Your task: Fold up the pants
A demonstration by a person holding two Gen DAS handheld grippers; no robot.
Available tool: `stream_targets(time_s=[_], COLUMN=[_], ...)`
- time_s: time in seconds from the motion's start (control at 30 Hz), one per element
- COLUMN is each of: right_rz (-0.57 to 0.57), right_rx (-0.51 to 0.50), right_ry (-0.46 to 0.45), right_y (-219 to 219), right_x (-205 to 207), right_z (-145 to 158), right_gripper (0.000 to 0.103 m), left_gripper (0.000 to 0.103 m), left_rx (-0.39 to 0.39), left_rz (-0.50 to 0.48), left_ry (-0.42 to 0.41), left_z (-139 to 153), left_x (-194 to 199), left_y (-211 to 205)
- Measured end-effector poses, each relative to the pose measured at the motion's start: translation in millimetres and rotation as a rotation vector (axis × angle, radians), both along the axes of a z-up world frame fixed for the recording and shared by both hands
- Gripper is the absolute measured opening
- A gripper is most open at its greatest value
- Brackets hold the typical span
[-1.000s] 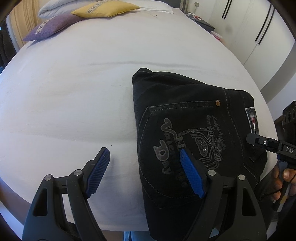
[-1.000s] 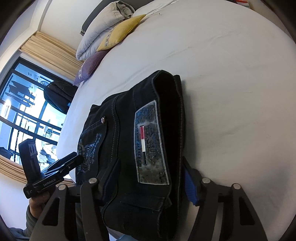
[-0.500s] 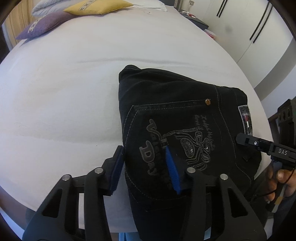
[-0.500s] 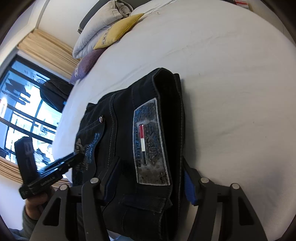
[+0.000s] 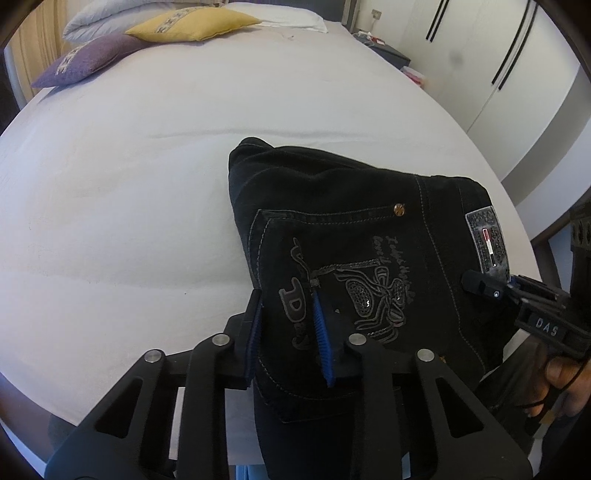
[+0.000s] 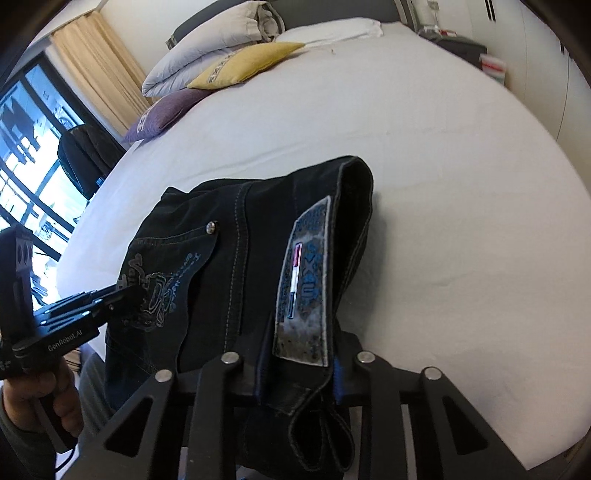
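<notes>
The black jeans (image 5: 343,229) lie folded at the near edge of the white bed (image 5: 147,155), back pocket with grey embroidery facing up. They also show in the right wrist view (image 6: 229,266). My left gripper (image 5: 286,317) is shut on the pocket side of the jeans, blue pads pinching the cloth. My right gripper (image 6: 299,365) is shut on the waistband by the grey label patch (image 6: 306,280). The right gripper also shows in the left wrist view (image 5: 491,290), and the left gripper in the right wrist view (image 6: 125,295).
Purple (image 5: 85,64), yellow (image 5: 192,22) and white pillows lie at the bed's far end. White wardrobe doors (image 5: 517,66) stand to the right. A window with curtain (image 6: 74,74) and a dark chair (image 6: 85,158) are on the left.
My left gripper moved in over the pocket side and closed on the cloth. My right gripper closed on the waistband. The near edge of the jeans has lifted slightly.
</notes>
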State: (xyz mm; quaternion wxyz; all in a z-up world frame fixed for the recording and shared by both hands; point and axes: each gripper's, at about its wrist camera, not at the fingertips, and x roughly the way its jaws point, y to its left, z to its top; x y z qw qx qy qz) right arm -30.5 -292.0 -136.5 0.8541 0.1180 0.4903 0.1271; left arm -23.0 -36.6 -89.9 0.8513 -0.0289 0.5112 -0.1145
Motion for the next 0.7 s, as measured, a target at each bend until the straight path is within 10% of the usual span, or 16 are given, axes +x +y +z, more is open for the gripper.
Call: stream_targets(time_s=[0.7], right_rz=[0.053], right_rx=[-0.165], right_ry=[-0.194], right_y=[31.4], right_x=[-32.7], right_z=[56.6], right_gripper=[0.019], left_gripper=[0.018], left_rx=[-0.050], left_rz=[-0.018], left_ry=[-0.122], left_z=[58.7], left_x=[-17.0], left_y=[4.6])
